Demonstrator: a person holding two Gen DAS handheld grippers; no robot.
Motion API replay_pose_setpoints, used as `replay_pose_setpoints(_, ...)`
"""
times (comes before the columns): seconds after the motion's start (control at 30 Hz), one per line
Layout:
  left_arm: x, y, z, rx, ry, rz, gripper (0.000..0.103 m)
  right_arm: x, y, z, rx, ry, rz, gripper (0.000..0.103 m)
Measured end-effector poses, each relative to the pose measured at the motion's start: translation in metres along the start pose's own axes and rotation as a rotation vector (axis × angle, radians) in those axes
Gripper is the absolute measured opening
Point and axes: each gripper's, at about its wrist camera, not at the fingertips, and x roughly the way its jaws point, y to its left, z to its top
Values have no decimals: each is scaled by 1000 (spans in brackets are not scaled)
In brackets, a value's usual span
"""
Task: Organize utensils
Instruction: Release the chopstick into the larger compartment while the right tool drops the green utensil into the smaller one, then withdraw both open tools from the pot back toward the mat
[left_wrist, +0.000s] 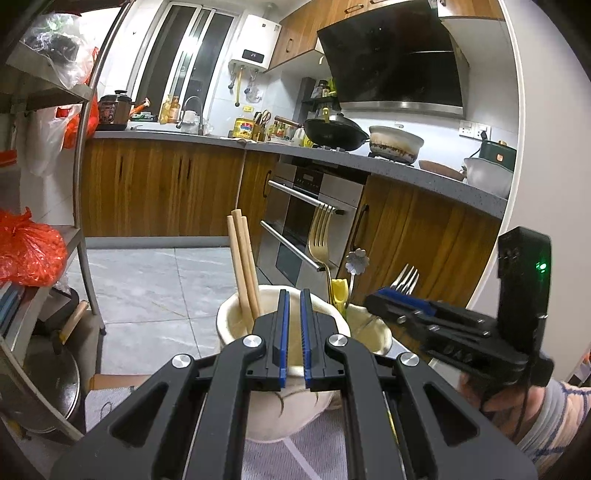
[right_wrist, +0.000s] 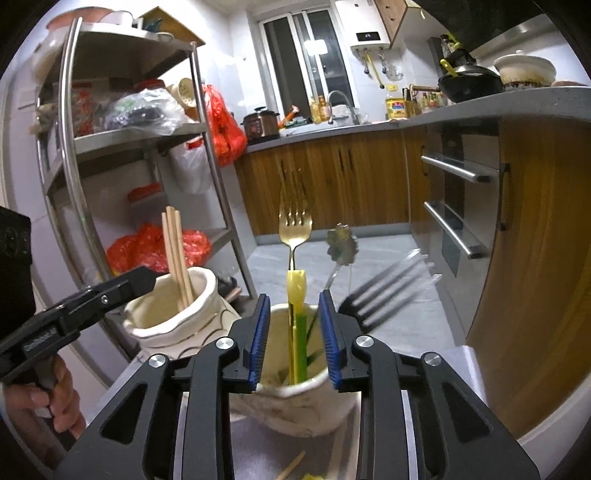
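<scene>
Sorting step in hand: forks going into right cup (right_wrist: 295, 398), chopsticks (right_wrist: 177, 254) standing in left cup (right_wrist: 166, 317).

Right tool (right_wrist: 292, 334) hovering over right cup, jaws spread, gripping nothing; gold fork (right_wrist: 295, 229) and flower-head spoon (right_wrist: 341, 245) standing between and beyond them.

Silver fork (right_wrist: 388, 288) blurring at cup's right rim, seemingly dropping in.

Left tool (left_wrist: 294, 334) pressed together, empty, over left cup.

Next, likely: right tool backing off, fetching stray stick (right_wrist: 291, 467) lying on worktop (right_wrist: 424, 354).
</scene>
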Motion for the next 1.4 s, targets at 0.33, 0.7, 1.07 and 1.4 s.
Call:
replay_pose_setpoints(0.33,-29,-15,-7,86,42,71,11,-48,-5,-9,-14,35,-49,50)
replay_pose_setpoints(0.7,-64,-17,-25,66,66,126,82,-87,-10,-23,-8,52,-95,97)
replay_pose_setpoints(1.07,-79,-29,-48,92,137,147,97,-90,-8,-47,-8,145,-151,98)
replay_pose_setpoints(1.4,-73,-28,-86,96,255,176,97,-70,2,-77,-24,295,-196,98)
